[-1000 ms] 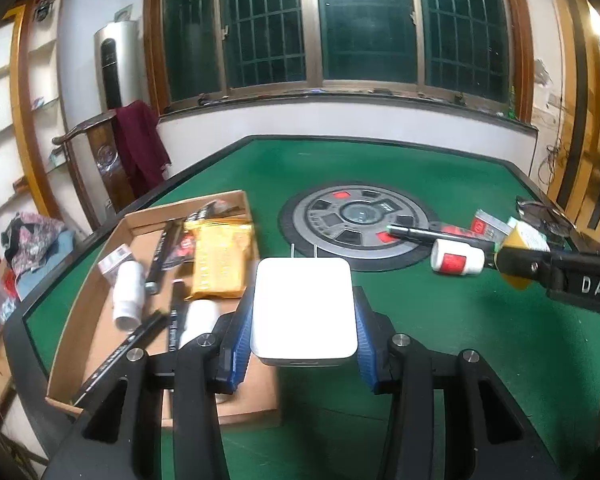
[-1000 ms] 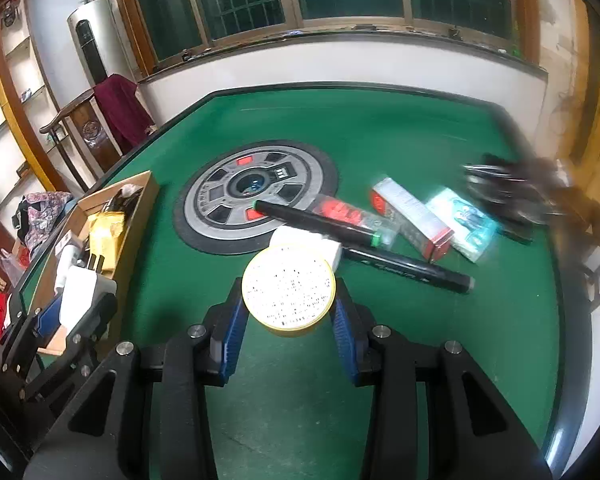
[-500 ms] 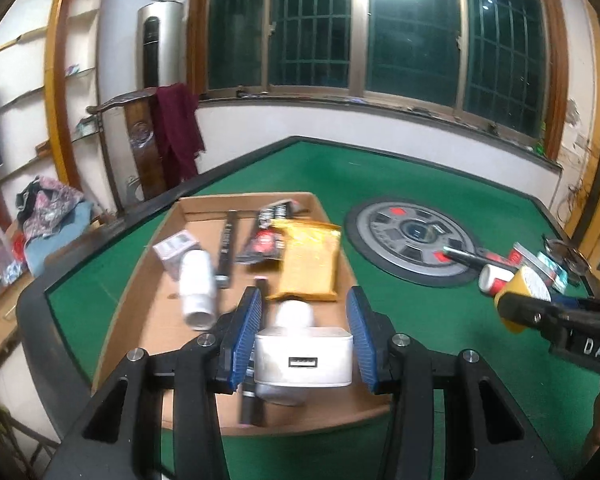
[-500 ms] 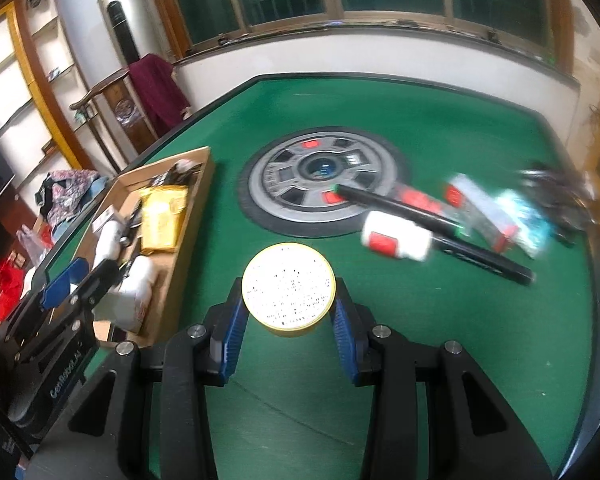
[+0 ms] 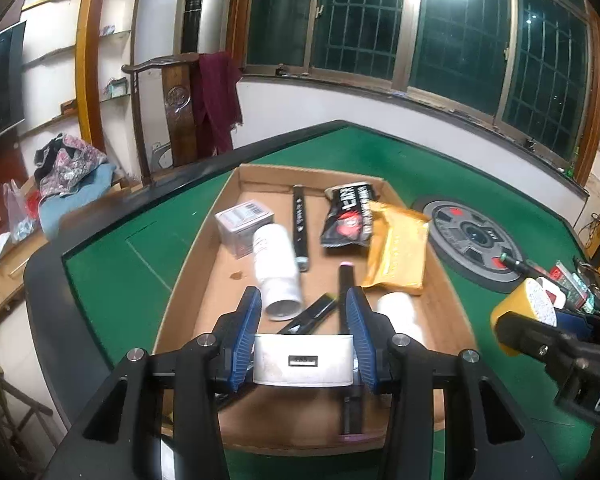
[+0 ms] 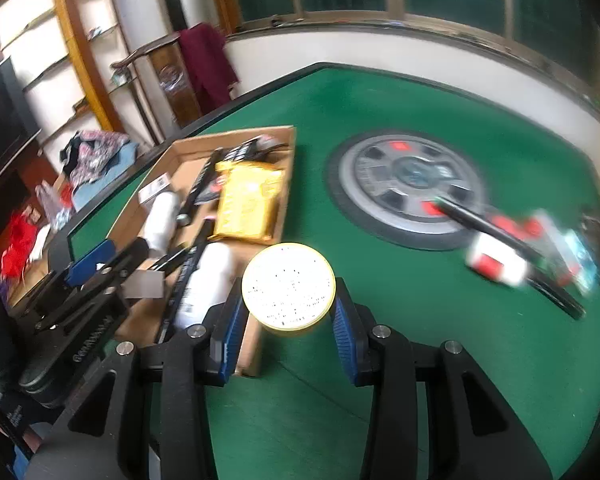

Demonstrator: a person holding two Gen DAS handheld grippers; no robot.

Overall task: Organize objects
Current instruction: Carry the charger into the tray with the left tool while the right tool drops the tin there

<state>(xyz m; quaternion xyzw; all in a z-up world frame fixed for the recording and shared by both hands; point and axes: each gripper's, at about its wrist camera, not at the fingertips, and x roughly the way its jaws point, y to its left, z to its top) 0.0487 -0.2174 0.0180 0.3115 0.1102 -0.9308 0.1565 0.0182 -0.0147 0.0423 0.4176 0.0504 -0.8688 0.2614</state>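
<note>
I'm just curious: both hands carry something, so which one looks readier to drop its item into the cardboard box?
Left. Its gripper holds the white charger over the box; the right's yellow tin sits beside the edge.

The cardboard tray (image 5: 204, 248) lies on the table (image 5: 132, 248), left of the round plate (image 5: 476, 240), holding bottles and packets

A wooden chair (image 5: 178, 112) is seen beyond the green counter (image 5: 116, 256), with a maroon cloth (image 5: 218, 100) draped over it; a tall silver appliance (image 5: 198, 12) stands behind; barred windows (image 5: 452, 28) are set above; crumpled clothes (image 5: 70, 168) are heaped at the left beside wall shelves (image 5: 56, 56).
</note>
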